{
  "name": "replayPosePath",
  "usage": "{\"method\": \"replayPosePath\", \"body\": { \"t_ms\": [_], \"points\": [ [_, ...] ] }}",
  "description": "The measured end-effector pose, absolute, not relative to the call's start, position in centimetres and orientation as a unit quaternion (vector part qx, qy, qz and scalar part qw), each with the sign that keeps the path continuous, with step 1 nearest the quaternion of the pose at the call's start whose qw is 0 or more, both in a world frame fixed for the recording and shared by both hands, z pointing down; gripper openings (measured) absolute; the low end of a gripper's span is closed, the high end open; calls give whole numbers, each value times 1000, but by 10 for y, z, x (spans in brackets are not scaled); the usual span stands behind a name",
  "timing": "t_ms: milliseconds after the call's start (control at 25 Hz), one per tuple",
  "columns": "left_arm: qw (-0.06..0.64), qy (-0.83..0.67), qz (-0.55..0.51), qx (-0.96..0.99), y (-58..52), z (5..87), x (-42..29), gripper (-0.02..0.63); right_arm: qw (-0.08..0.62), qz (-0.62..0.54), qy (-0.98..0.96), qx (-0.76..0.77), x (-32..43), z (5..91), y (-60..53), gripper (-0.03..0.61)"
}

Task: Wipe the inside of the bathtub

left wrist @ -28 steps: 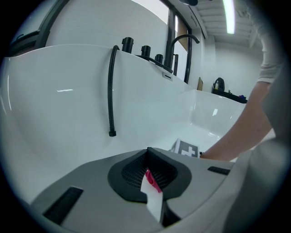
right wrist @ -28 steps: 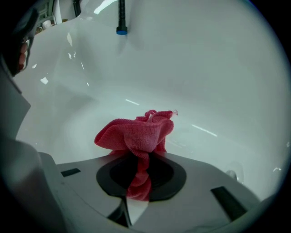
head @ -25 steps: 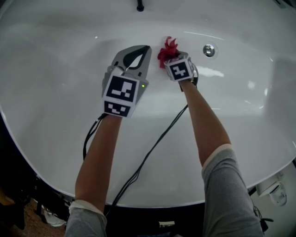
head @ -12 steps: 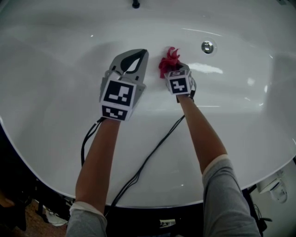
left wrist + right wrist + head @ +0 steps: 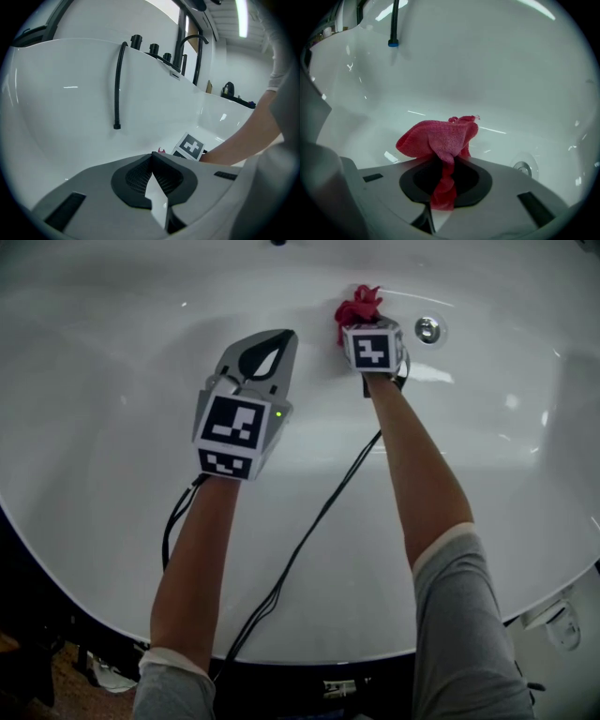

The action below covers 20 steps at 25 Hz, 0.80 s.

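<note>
Right gripper [image 5: 444, 161] first: its grey jaws are pinched down on a red cloth [image 5: 440, 138]. A twisted strip of cloth runs back through the dark oval pocket between the jaw pads. The rest blooms out past the tips in a soft, crumpled bunch with a fine knitted weave and a frayed corner on top. In the head view that bunch sits low on the tub [image 5: 112, 381], just left of the drain [image 5: 427, 329], though I can't confirm it touches the surface. The drain is a small round chrome disc set into the white floor, near the cloth but apart from it.

Over to the left gripper [image 5: 152, 157]: its jaw tips meet with nothing between them. Only a narrow slit behind the tips shows white tub through the ribbed black pads. It hovers beside the right gripper, a little nearer the person, pointing the same way. Its marker cube [image 5: 234, 427], matte white with black squares, faces up with a small green light at one edge.

Outward now: the tub is a smooth, glossy white shell, broadly curved, with streaks of light across it. A black ribbed hose [image 5: 118, 84] hangs down its far wall, ending in a blunt tip. Black cylindrical taps [image 5: 154, 48] stand along the rim above. Thin black cables [image 5: 309, 540] trail back from both grippers over the near rim, between bare forearms with grey sleeves.
</note>
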<state>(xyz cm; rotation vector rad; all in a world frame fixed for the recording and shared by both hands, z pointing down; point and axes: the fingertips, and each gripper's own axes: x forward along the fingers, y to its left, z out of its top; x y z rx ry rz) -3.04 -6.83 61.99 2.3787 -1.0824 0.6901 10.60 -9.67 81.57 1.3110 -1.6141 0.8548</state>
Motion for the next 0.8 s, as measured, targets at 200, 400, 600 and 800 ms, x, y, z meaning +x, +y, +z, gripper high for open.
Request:
{"method": "replayPosePath", "body": {
  "t_ms": [200,400,600,800],
  "points": [
    [196,-433,254,842,-80,615,-51,6,433,329,-692,476,43,816,-71,61],
    [174,-450,256,838,-90,602,-58,6,426,296,-747,416,-44,811,-37,61],
    [170,-444,254,842,-92,599,-52,6,418,308,-741,426,-22,806,-30,61],
    [175,-436,248,847,-88,598,-45,6,435,313,-693,483,74,816,-3,61]
  ]
}}
